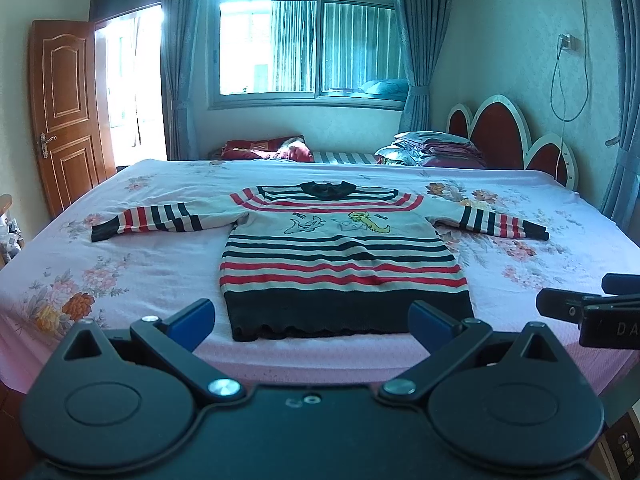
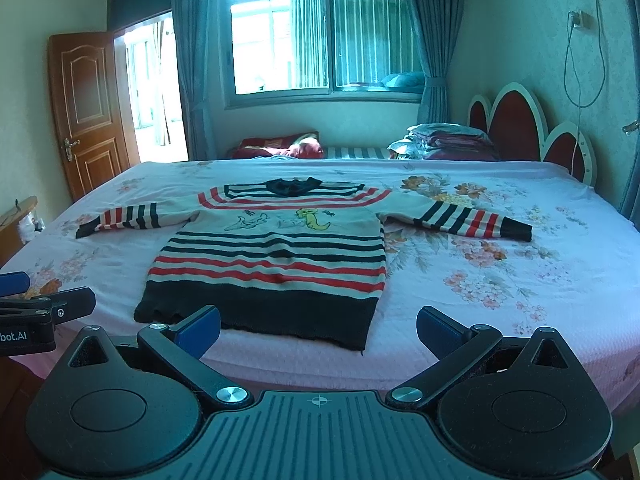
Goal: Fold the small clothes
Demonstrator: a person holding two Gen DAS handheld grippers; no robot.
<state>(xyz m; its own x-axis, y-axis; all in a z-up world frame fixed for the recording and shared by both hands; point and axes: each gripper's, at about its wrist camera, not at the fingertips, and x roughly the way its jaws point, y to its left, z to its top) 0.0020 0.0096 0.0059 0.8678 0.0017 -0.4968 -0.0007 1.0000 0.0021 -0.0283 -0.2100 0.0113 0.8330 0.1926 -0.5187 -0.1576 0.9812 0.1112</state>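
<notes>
A small striped sweater (image 1: pixel 340 256) in red, white and dark blue, with cartoon figures on the chest, lies flat on the bed with both sleeves spread out; it also shows in the right wrist view (image 2: pixel 272 256). My left gripper (image 1: pixel 312 324) is open and empty, held in front of the sweater's dark hem. My right gripper (image 2: pixel 318 330) is open and empty, in front of the hem's right corner. Each gripper shows at the edge of the other's view: the right one (image 1: pixel 592 308) and the left one (image 2: pixel 36 304).
The bed (image 1: pixel 120 264) has a pink floral sheet and a red-and-white headboard (image 1: pixel 512 136) at the right. Folded bedding (image 1: pixel 432 148) is stacked at the far side. A wooden door (image 1: pixel 64 112) stands open at the left, below the window (image 1: pixel 304 32).
</notes>
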